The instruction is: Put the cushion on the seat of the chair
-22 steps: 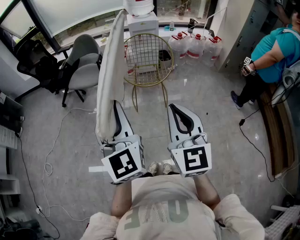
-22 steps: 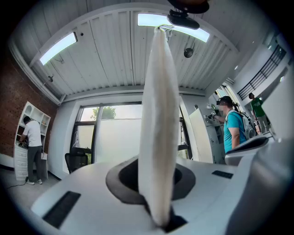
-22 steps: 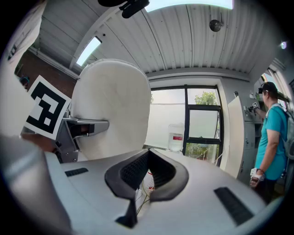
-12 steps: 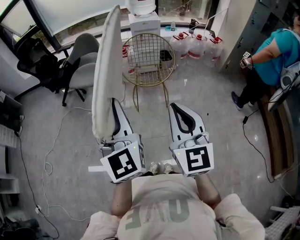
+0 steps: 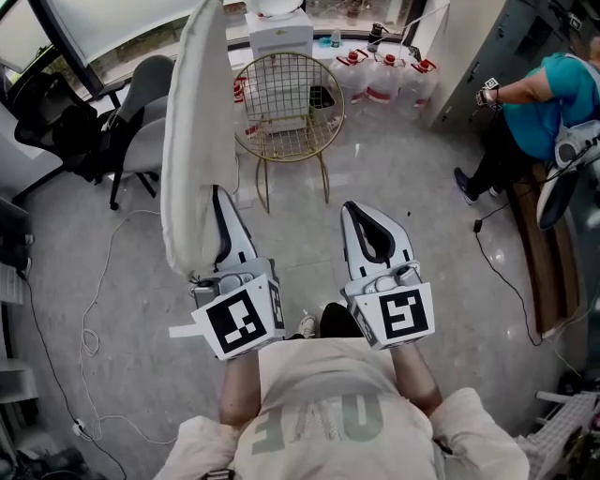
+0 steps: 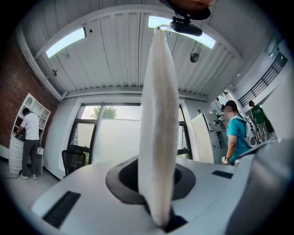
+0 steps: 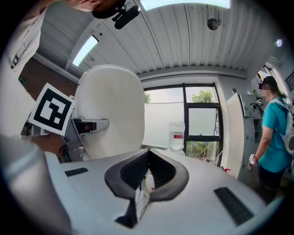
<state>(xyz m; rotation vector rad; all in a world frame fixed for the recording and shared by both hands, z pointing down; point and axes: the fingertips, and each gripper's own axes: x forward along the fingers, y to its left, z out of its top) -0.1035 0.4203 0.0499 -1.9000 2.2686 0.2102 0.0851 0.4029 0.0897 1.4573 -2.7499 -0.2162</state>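
A flat white cushion (image 5: 192,131) stands upright and edge-on, its lower edge pinched in my left gripper (image 5: 216,220), which is shut on it. In the left gripper view the cushion (image 6: 158,119) rises from between the jaws toward the ceiling. The gold wire chair (image 5: 286,103) stands on the floor ahead, its round mesh seat bare, between the two grippers' lines and apart from both. My right gripper (image 5: 367,225) is held level beside the left one, shut with nothing in it; its pads (image 7: 138,167) meet at the tips. From the right gripper view the cushion (image 7: 110,119) shows broadside on the left.
A grey office chair (image 5: 141,112) and a black one (image 5: 47,112) stand at the left. Behind the gold chair are a water dispenser (image 5: 279,28) and water bottles (image 5: 380,80). A person in teal (image 5: 534,112) stands at the right by a wooden bench (image 5: 534,253). Cables (image 5: 94,309) trail on the floor.
The cushion has risen and shifted left with the left gripper, its top now at the frame's upper edge. The gold chair sits slightly nearer. The right gripper has barely moved.
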